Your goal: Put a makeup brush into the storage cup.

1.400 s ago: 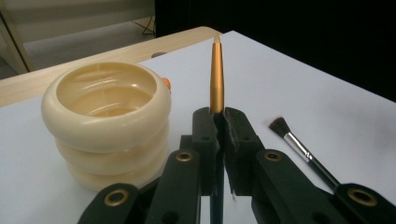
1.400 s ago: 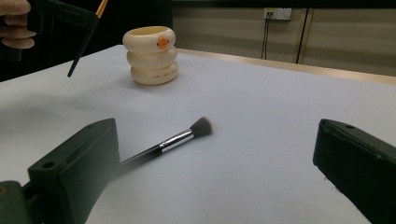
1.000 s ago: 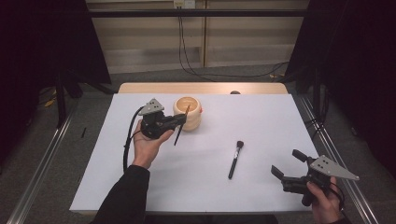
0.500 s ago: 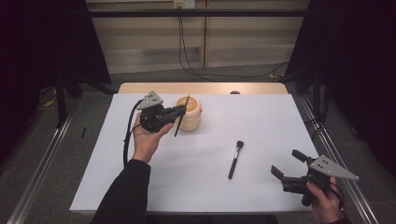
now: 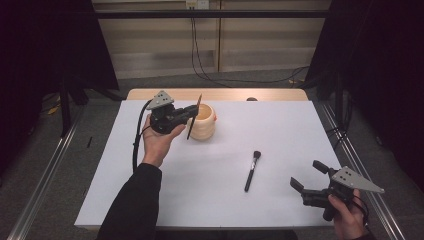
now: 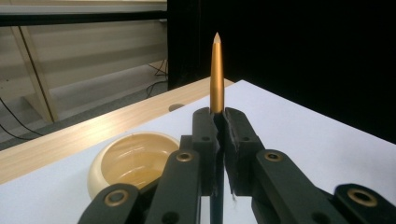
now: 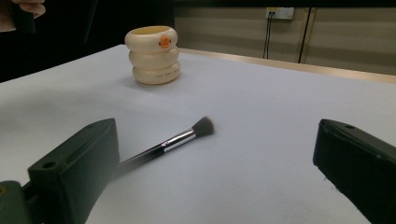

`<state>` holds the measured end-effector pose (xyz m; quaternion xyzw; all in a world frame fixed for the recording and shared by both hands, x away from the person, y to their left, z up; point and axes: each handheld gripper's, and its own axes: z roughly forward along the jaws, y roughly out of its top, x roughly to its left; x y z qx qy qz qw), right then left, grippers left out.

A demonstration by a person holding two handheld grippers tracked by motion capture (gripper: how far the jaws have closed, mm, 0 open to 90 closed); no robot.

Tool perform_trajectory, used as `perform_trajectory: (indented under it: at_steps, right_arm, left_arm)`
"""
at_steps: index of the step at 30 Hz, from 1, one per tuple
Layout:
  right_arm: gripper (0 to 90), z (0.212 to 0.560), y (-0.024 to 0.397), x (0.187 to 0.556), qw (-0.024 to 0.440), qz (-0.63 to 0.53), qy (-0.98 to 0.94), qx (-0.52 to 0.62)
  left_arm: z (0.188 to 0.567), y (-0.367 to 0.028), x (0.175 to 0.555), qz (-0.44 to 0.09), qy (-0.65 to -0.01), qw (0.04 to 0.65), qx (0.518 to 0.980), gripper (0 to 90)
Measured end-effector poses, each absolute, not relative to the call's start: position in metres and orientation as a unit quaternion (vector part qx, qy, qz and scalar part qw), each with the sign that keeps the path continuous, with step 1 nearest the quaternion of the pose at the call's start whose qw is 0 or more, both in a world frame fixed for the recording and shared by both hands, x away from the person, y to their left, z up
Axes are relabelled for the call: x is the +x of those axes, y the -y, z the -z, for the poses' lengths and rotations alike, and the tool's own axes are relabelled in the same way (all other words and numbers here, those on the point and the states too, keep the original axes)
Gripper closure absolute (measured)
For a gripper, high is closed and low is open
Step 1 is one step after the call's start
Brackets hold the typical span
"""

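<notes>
White tabletop (image 5: pixel 300 130) held a cream ringed ceramic holder (image 5: pixel 204 125), beside whose rim the left gripper (image 5: pixel 186 114) clamped a slim gold-tipped brush (image 5: pixel 193 118), which might catch the rim and tip the holder, while the right gripper (image 5: pixel 311 176) sat open near a black makeup brush (image 5: pixel 252 170).

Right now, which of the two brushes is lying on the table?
The black-handled brush with the silver ferrule lies loose on the white table; the gold-tipped brush is clamped in the left gripper.

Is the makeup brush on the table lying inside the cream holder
No, the makeup brush lies flat on the table, apart from the cream holder.
</notes>
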<state>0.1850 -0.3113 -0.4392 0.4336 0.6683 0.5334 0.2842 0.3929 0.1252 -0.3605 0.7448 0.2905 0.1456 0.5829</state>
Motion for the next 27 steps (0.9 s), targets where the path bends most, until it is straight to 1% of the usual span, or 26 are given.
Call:
perform_trajectory:
  at_steps: [1, 2, 5, 16, 18, 19, 21, 24, 25, 26, 27]
  right_arm:
    - [0.0, 0.439, 0.311, 0.185, 0.285, -0.533, -0.668, 0.434]
    - [0.0, 0.439, 0.311, 0.185, 0.285, -0.533, -0.668, 0.434]
    - [0.0, 0.439, 0.311, 0.185, 0.283, -0.533, -0.668, 0.435]
    - [0.0, 0.439, 0.311, 0.185, 0.284, -0.534, -0.665, 0.438]
    - [0.0, 0.440, 0.312, 0.185, 0.284, -0.533, -0.666, 0.438]
    - [0.0, 0.439, 0.312, 0.184, 0.281, -0.533, -0.667, 0.439]
    - [0.0, 0.440, 0.313, 0.184, 0.280, -0.532, -0.667, 0.439]
    - [0.0, 0.440, 0.313, 0.185, 0.282, -0.532, -0.667, 0.438]
    - [0.0, 0.440, 0.313, 0.185, 0.283, -0.533, -0.667, 0.438]
    - [0.0, 0.440, 0.313, 0.185, 0.283, -0.533, -0.667, 0.438]
    - [0.0, 0.440, 0.313, 0.185, 0.283, -0.532, -0.667, 0.437]
  left_arm:
    - [0.360, -0.125, 0.394, -0.143, -0.287, 0.584, 0.746, 84.0]
    - [0.358, -0.124, 0.395, -0.152, -0.292, 0.578, 0.747, 84.0]
    - [0.357, -0.121, 0.400, -0.144, -0.289, 0.586, 0.743, 83.9]
    - [0.352, -0.111, 0.413, -0.150, -0.294, 0.582, 0.744, 84.0]
    - [0.350, -0.109, 0.416, -0.141, -0.291, 0.593, 0.738, 84.0]
    - [0.348, -0.107, 0.419, -0.151, -0.291, 0.580, 0.746, 83.9]
    - [0.346, -0.105, 0.422, -0.150, -0.285, 0.580, 0.749, 84.0]
    - [0.344, -0.105, 0.424, -0.157, -0.289, 0.574, 0.750, 83.9]
    - [0.344, -0.103, 0.426, -0.149, -0.288, 0.587, 0.742, 84.0]
    - [0.344, -0.103, 0.426, -0.149, -0.288, 0.587, 0.742, 84.0]
    - [0.343, -0.102, 0.427, -0.159, -0.292, 0.580, 0.744, 83.9]
